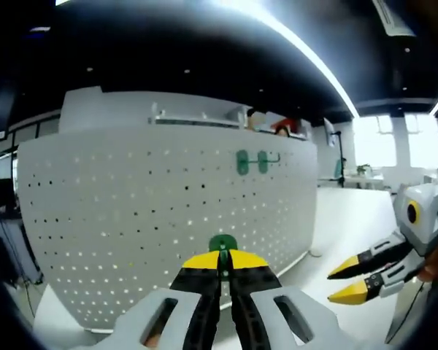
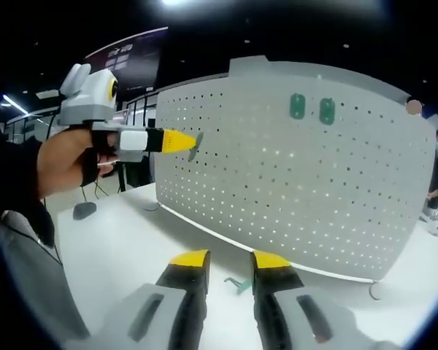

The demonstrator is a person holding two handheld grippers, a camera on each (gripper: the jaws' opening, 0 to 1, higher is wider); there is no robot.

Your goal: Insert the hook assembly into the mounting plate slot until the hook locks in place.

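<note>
Yellow-tipped left gripper (image 1: 223, 259) pinches round green hook (image 1: 223, 242); perforated pegboard (image 1: 131, 211).

Yellow-tipped black tongs (image 1: 224, 264), grey housings

The left gripper (image 1: 223, 260) is held up, with its 2 yellow-tipped jaws pressed close together on a small green piece (image 1: 223, 243). It is gripped from behind by a hand (image 2: 67, 162). The right gripper (image 2: 230, 259) is held lower, with its 2 jaws parted and nothing seen between them.
</note>
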